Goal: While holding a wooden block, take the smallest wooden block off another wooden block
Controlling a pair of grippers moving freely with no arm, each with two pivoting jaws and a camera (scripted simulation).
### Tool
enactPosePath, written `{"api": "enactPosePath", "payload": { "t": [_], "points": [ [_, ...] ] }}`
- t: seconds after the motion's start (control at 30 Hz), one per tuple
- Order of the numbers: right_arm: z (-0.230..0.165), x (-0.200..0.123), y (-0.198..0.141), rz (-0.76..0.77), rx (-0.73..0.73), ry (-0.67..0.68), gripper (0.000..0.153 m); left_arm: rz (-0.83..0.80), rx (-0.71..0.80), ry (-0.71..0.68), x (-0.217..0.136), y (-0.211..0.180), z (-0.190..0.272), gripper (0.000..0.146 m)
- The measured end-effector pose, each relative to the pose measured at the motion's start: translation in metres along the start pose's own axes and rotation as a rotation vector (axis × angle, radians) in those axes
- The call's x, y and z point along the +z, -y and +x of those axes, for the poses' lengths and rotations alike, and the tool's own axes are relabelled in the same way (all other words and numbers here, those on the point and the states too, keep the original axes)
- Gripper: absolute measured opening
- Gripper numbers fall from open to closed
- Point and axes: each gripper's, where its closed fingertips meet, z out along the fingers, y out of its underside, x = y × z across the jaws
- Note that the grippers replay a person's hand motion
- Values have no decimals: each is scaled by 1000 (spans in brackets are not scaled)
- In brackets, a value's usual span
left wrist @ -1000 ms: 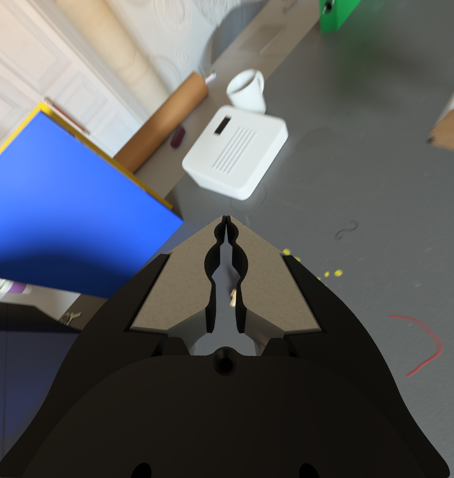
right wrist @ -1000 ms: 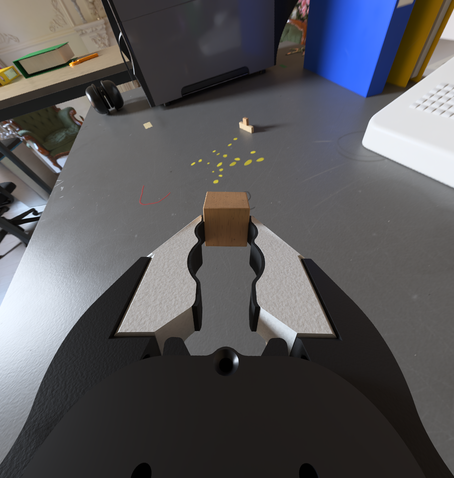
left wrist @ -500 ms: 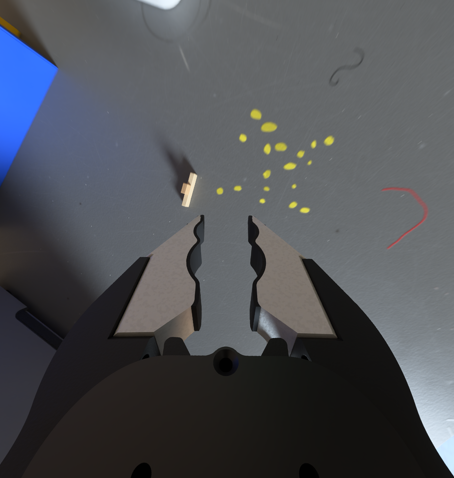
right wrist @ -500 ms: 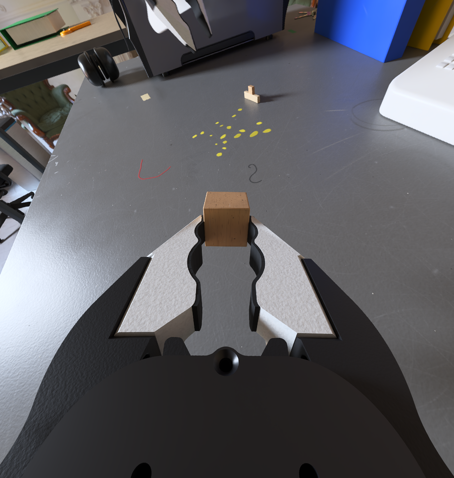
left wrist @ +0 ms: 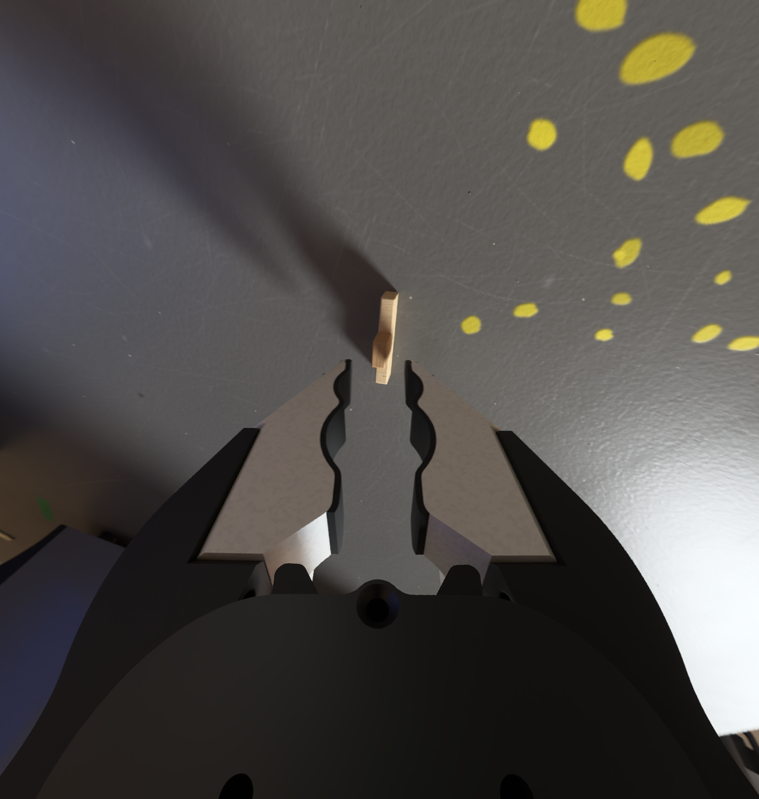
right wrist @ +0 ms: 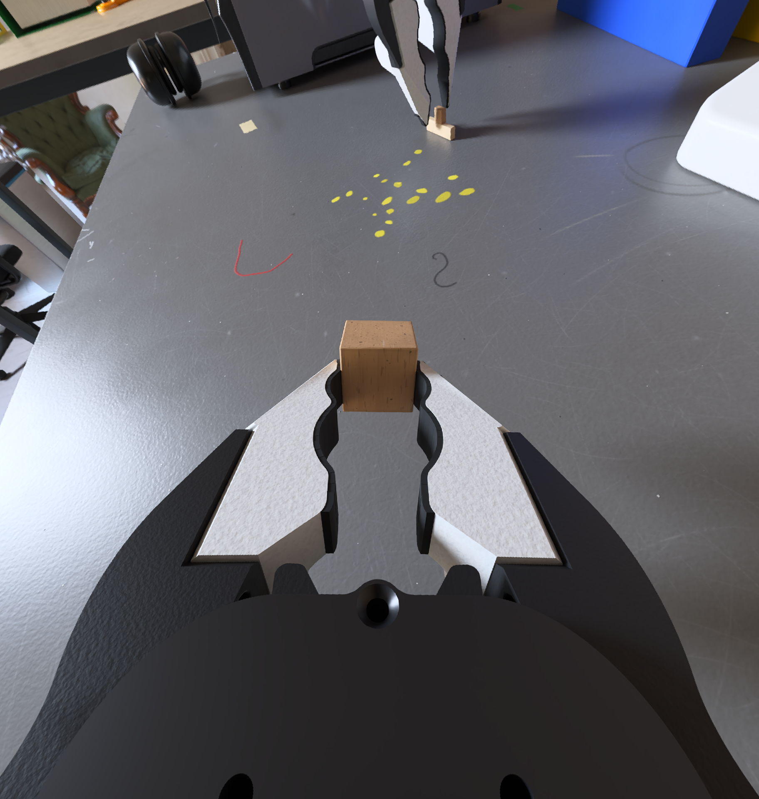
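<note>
Left gripper [left wrist: 377,363] hangs nose-down over the grey table [left wrist: 542,432], jaws parted a modest way with nothing between them; its tips sit just short of the small pale stack. That stack is a flat base block [left wrist: 388,328] lying on the table with the smallest wooden block [left wrist: 381,346] standing on it, near its middle. From the right wrist view the same pair reads clearer: little upright piece [right wrist: 440,115] on the low slab [right wrist: 441,129], with the left gripper's fingers [right wrist: 416,86] coming down right over it, one tip seemingly at or very near the slab's far end; contact cannot be told. Right gripper [right wrist: 377,367] is clamped on a darker wooden cube [right wrist: 377,367], held clear above the table and well apart from the stack, nearer than the yellow paint spots [right wrist: 406,194]. Risks, as judged: both pale pieces are tiny and light, so a fingertip landing on the slab rather than astride the top piece could skid or tip the whole stack. Jaw gap looks wide against the top piece; closing off-centre could push it sideways off the slab instead of lifting it. Closing too low could pinch slab and top piece together and carry both up. Attention on the left side may let the right grip slacken or drift, dropping the cube. Shadow over the stack hampers alignment.
</note>
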Motion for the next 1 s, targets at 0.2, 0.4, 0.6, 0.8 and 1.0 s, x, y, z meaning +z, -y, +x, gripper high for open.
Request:
{"api": "enactPosePath", "payload": {
  "t": [0.2, 0.4, 0.6, 0.8, 1.0],
  "points": [
    [2, 0, 0, 11, 26, 23, 32, 19, 73, 110, -3, 0, 1, 5],
    [4, -4, 3, 28, 38, 25, 32, 166, 9, 297, -70, 2, -7, 5],
    [9, -12, 9, 61, 52, 14, 32, 478, -41, 529, -206, 25, 7, 5],
    [14, -18, 10, 75, 64, 7, 32, 801, -54, 588, -320, 79, 69, 5],
    [16, -24, 10, 75, 54, -10, 32, 1008, -282, 338, -308, 146, 96, 5]
  ]
}}
